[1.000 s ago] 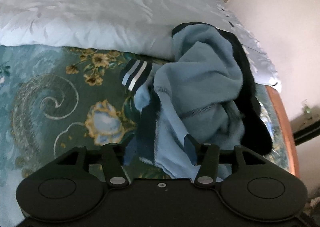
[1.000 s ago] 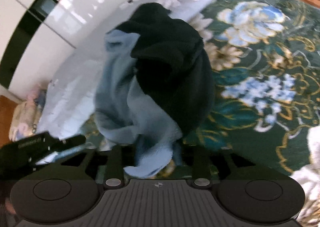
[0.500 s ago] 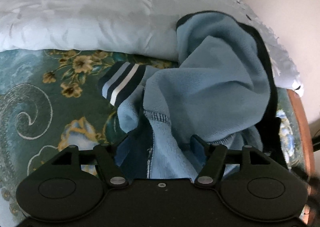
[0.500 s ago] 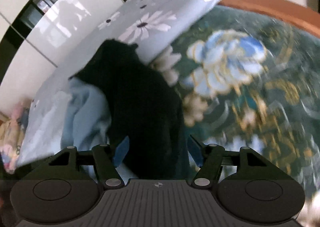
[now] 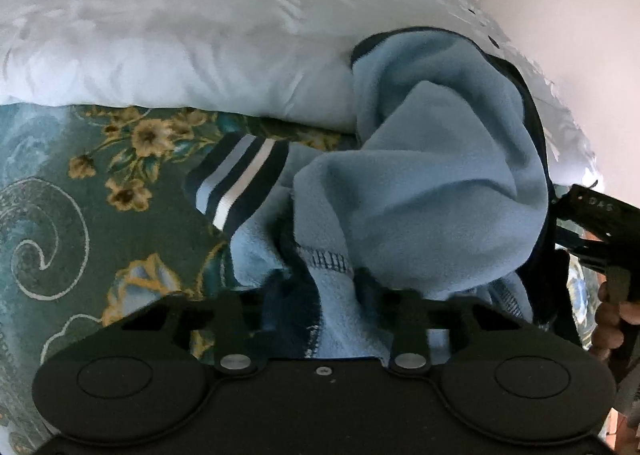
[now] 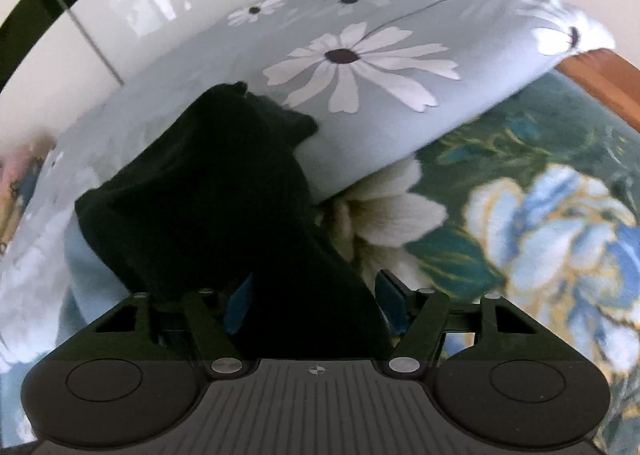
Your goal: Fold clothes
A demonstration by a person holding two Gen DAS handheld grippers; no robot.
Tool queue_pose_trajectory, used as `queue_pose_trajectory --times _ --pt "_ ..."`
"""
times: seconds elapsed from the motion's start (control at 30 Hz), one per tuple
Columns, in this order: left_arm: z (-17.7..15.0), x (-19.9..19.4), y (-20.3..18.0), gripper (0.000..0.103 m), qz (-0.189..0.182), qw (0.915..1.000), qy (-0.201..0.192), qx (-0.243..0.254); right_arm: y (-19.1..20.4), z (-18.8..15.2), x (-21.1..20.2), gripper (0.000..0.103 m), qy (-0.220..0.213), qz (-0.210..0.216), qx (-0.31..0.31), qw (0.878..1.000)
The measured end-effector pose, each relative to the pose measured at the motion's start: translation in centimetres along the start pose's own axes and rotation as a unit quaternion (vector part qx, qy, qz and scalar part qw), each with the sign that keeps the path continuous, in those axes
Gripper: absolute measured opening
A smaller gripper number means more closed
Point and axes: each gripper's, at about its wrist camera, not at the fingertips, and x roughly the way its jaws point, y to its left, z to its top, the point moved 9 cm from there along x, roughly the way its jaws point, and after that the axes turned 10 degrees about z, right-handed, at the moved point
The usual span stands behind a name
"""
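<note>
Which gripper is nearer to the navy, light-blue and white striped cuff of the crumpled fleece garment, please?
Left. The left gripper sits at the garment just below the striped cuff, its jaws having just been closing on blue fleece. The right gripper is at the garment's dark far side, no cuff in its view.

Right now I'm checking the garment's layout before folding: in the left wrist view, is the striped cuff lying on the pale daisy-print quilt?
No, the striped cuff lies on the green floral bedspread, below the quilt.
</note>
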Motion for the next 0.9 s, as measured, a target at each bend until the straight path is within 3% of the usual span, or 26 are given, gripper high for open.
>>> queue_pose_trajectory --times 0.13,0.17,0.37,0.6,0.9 --pt "-0.1 -0.2 0.3 0.009 -0.001 1.0 0.002 -0.01 0.6 0.1 0.5 0.011 0.009 0.022 0.011 1.0" --pt "-0.1 -0.4 0.3 0.008 0.001 0.9999 0.0 -0.012 0.8 0.0 0.3 0.006 0.009 0.028 0.015 0.999" --pt "1.3 -2.4 3.0 0.006 0.015 0.9951 -0.026 -0.094 3.8 -1.0 -3.3 0.004 -0.017 0.134 0.077 0.988" --pt "2.3 -6.9 7.2 0.006 0.031 0.9907 -0.072 -0.111 9.1 -4.1 -8.3 0.004 -0.038 0.227 0.123 0.965" --pt "2.2 -15.5 17.9 0.006 0.057 0.9814 -0.128 -0.131 19.8 -13.5 -12.2 0.004 -0.01 0.295 0.126 0.947"
